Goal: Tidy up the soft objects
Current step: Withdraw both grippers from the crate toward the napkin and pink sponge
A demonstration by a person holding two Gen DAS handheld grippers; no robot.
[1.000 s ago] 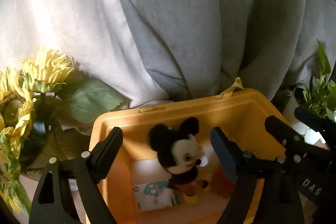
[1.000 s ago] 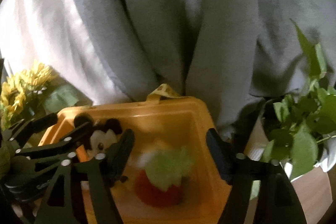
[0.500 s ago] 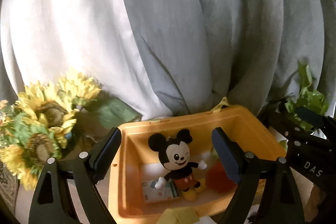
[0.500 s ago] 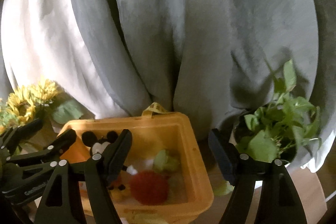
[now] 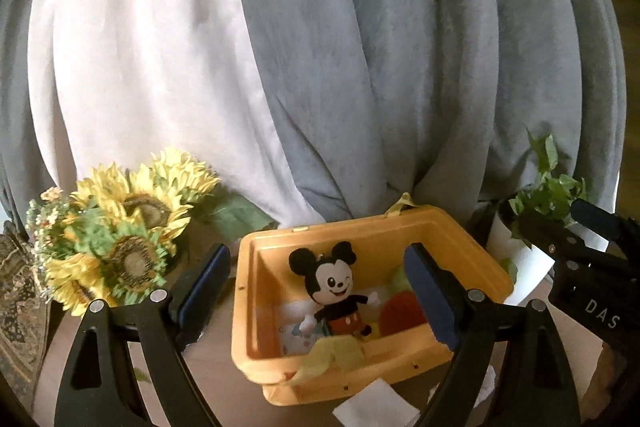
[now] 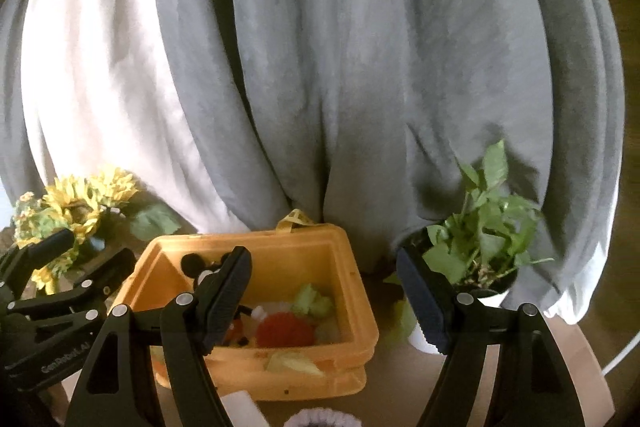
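The left gripper point(image 5: 316, 291) is tipped a little downward, its jaws spread wide with nothing between the blue-edged pads point(image 5: 206, 281). The right gripper point(image 6: 324, 301) sits beside it, tilted the same way, jaws parted and likewise holding nothing. Each shows up at the edge of the other's view (the right one carries white lettering on its black body).

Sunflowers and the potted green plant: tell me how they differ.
The sunflowers stand left of the orange bin; the potted green plant stands to its right. The sunflowers show big yellow blooms; the plant has only green leaves. The plant's white pot shows; the sunflowers' container doesn't. Both stand before the curtain.
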